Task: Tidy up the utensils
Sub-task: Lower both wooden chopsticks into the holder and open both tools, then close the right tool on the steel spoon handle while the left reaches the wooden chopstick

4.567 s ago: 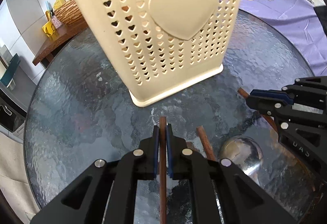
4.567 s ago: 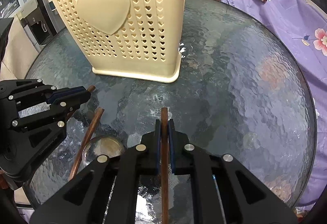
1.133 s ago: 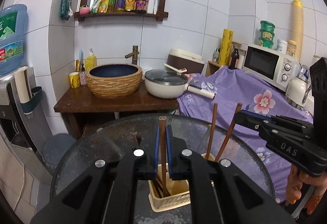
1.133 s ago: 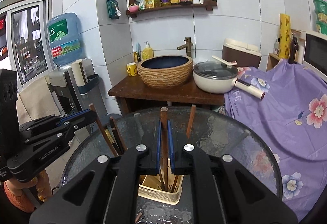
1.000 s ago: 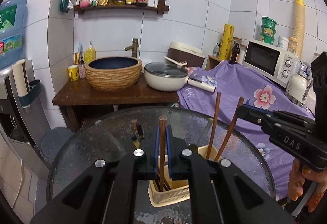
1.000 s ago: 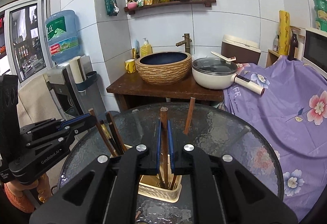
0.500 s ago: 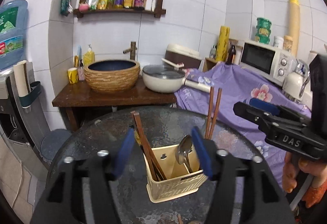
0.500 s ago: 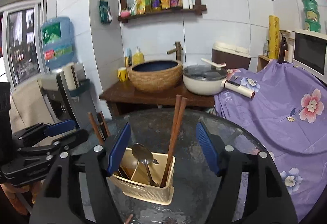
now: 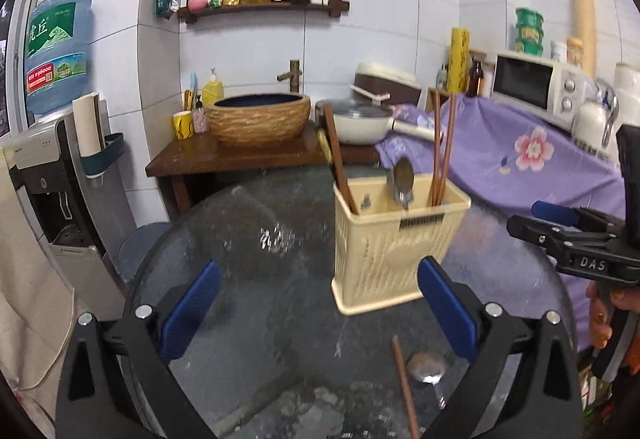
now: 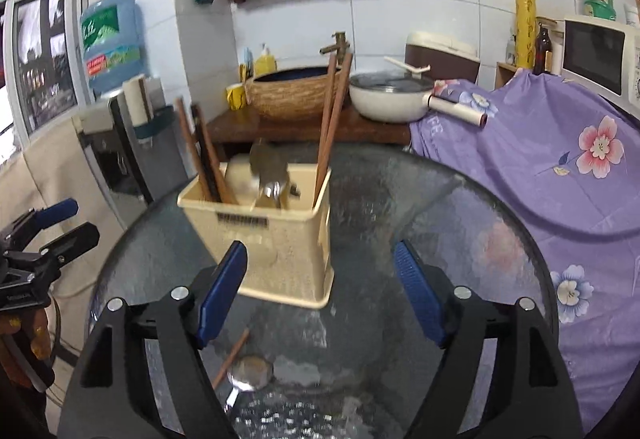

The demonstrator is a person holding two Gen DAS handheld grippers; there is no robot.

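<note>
A cream perforated utensil basket [image 9: 394, 251] [image 10: 276, 243] stands on the round glass table [image 9: 260, 279] [image 10: 440, 239]. It holds several brown chopsticks [image 9: 442, 155] [image 10: 330, 119] and a metal spoon [image 9: 402, 179] [image 10: 270, 169]. A loose chopstick [image 9: 404, 383] [image 10: 231, 357] and a second metal spoon [image 9: 427, 367] [image 10: 249, 373] lie on the glass in front of it. My left gripper [image 9: 316, 309] is open and empty, back from the basket. My right gripper [image 10: 320, 295] is open and empty in front of it.
A purple flowered cloth [image 9: 520, 167] [image 10: 560, 159] covers a counter right of the table, with a microwave [image 9: 536, 87]. Behind the table stand a wooden stand with a woven basin [image 9: 260, 119] and a white pan [image 10: 390, 99]. A water dispenser [image 9: 56, 167] is at the left.
Both grippers were shut on chopsticks over the basket a second ago. Both have let go and opened wide; the chopsticks now stand in the basket. Both grippers have drawn back.
</note>
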